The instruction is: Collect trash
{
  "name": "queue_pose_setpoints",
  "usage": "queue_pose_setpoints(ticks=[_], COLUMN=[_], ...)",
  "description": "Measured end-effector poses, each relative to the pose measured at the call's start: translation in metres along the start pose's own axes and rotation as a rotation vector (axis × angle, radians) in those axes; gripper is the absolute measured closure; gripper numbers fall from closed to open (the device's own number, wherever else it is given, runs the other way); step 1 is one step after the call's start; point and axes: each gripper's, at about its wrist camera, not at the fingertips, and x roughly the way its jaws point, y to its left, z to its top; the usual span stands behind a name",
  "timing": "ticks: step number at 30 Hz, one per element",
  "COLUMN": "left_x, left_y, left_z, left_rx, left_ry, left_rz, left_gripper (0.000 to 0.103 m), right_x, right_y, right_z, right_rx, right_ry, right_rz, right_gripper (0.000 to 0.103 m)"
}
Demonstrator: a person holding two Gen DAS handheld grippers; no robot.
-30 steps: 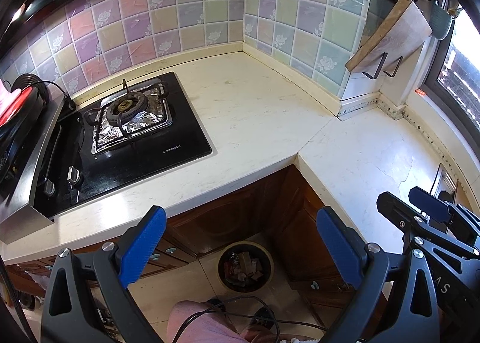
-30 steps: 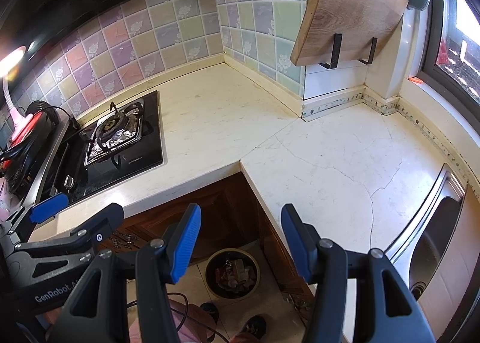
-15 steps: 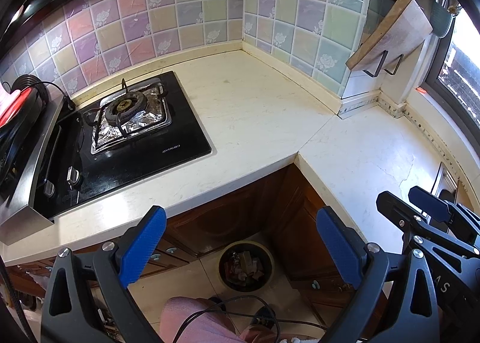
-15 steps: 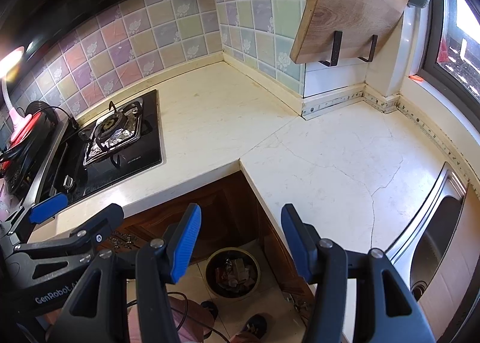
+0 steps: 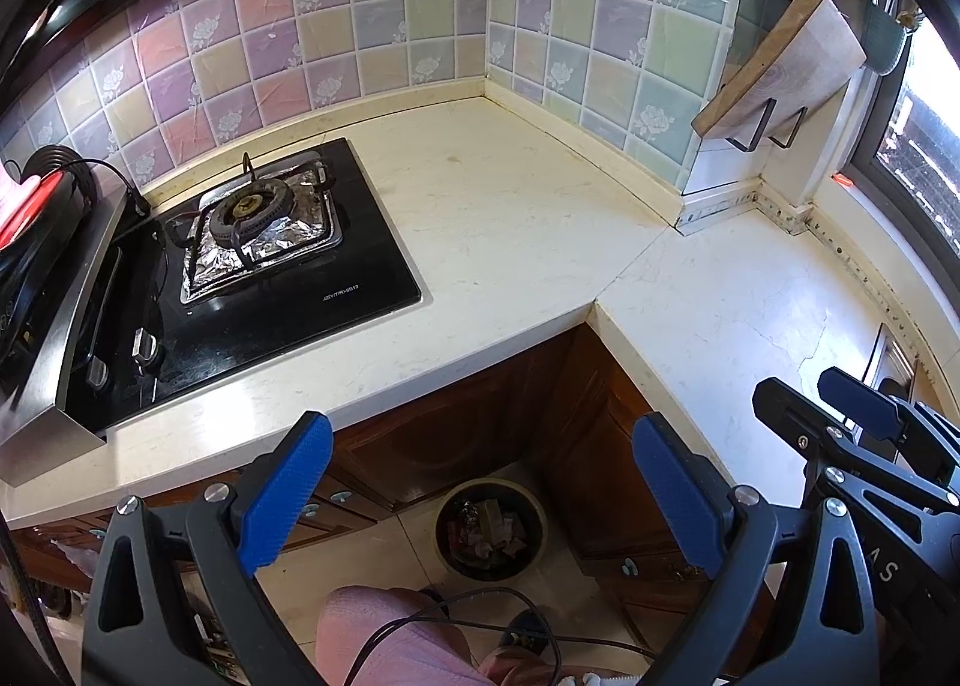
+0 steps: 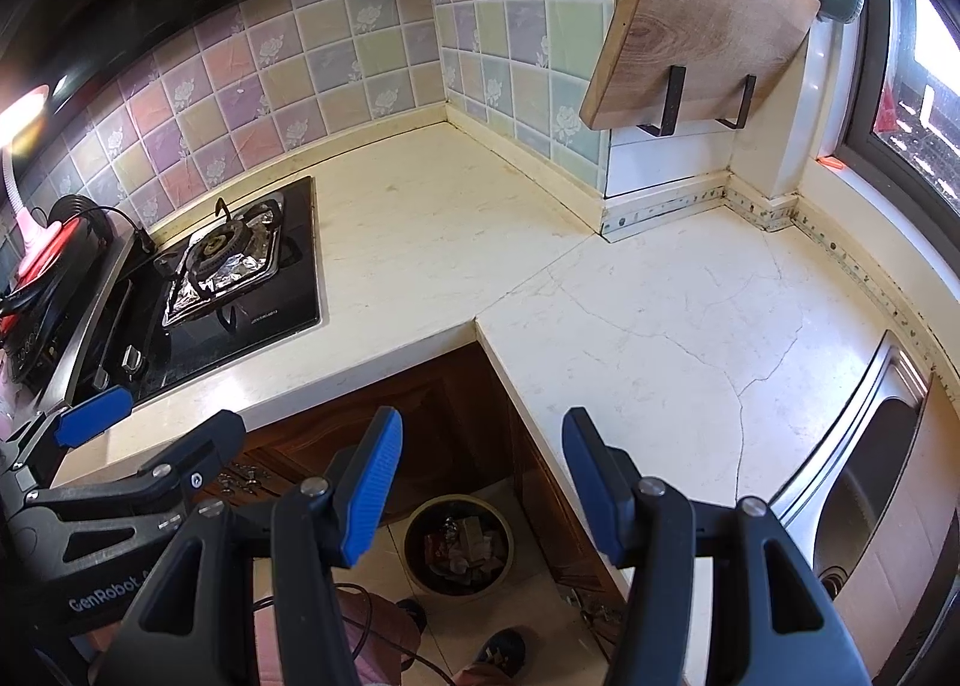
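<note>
Blue-padded jaws first: my left gripper is spread wide with nothing between the pads, touching nothing. My right gripper is the same, parted a bit less and holding nothing. Both hang in the air over the inner corner of the counter, side by side; each shows at the edge of the other's view.

Straight below and between the fingers, on the pale tiled floor by my feet, sits the round dark waste bin. It's in the nook where the brown wooden cabinets meet, and it already has crumpled wrappers and scraps in it.

Further out, the cream L-shaped stone countertop shows no loose rubbish, only stains and hairline cracks on the right-hand slab. The black glass hob with the foil-lined burner looks bare too. The steel sink at far right is only partly in view, so I can't tell what's in it.

My read: collection looks done or nearly done, since the trash I can see is in the bin. What's left, if anything, is off-frame: sink basin, floor behind me. Nothing to grasp in reach.
</note>
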Motion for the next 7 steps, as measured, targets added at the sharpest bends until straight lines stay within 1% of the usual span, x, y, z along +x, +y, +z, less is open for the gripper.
queue_pose_setpoints(ticks=[7], left_x=[0.0041], left_y=[-0.0045], left_z=[0.0014], left_rx=[0.007], left_ry=[0.009], left_rz=[-0.001], left_gripper=[0.004], right_x=[0.0041], right_y=[-0.0089], right_z=[0.0018], right_rx=[-0.004], right_ry=[0.009], right_rz=[0.007], right_gripper=[0.047])
